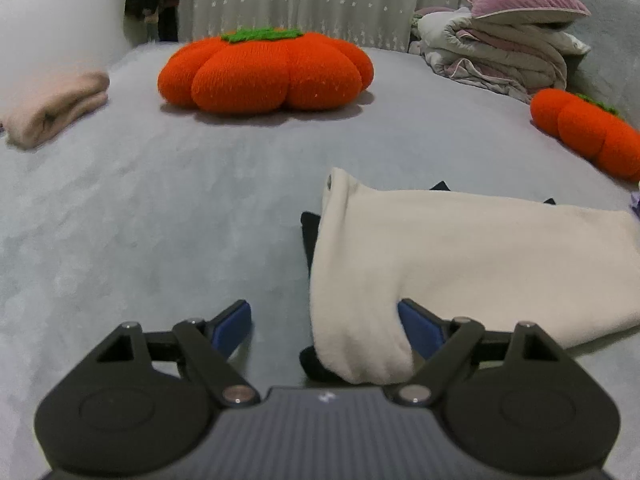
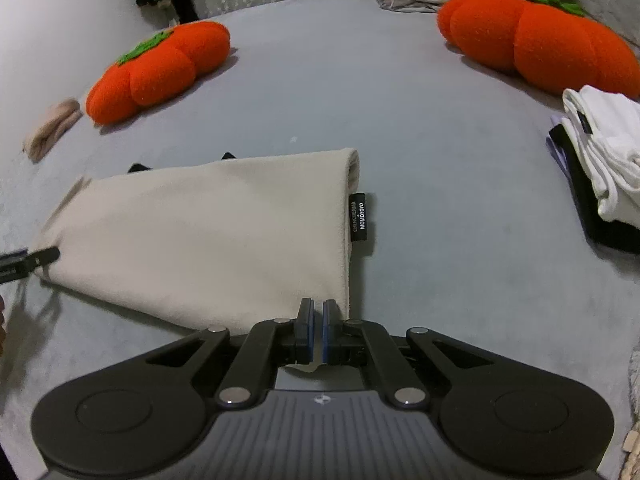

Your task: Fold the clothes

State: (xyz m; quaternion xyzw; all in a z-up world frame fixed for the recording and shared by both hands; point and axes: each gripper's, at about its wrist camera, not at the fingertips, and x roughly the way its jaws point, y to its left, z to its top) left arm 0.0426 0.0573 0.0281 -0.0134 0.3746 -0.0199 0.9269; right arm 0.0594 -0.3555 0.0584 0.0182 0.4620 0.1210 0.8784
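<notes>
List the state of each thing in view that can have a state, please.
left gripper: open, cream cloth's end between its fingers
right gripper: shut on the cream cloth's near corner
cream cloth: folded, flat on the bed
white clothes: folded, stacked
pink garment: folded

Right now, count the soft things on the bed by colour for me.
Orange pumpkin cushions: 2
Cream garment: 1
Pink folded cloth: 1
White and black clothes stack: 1
Bedding pile: 1
Total: 6

cream garment: matt fleece | bed cover: grey velvety cloth | pumpkin cushion: knitted wool
</notes>
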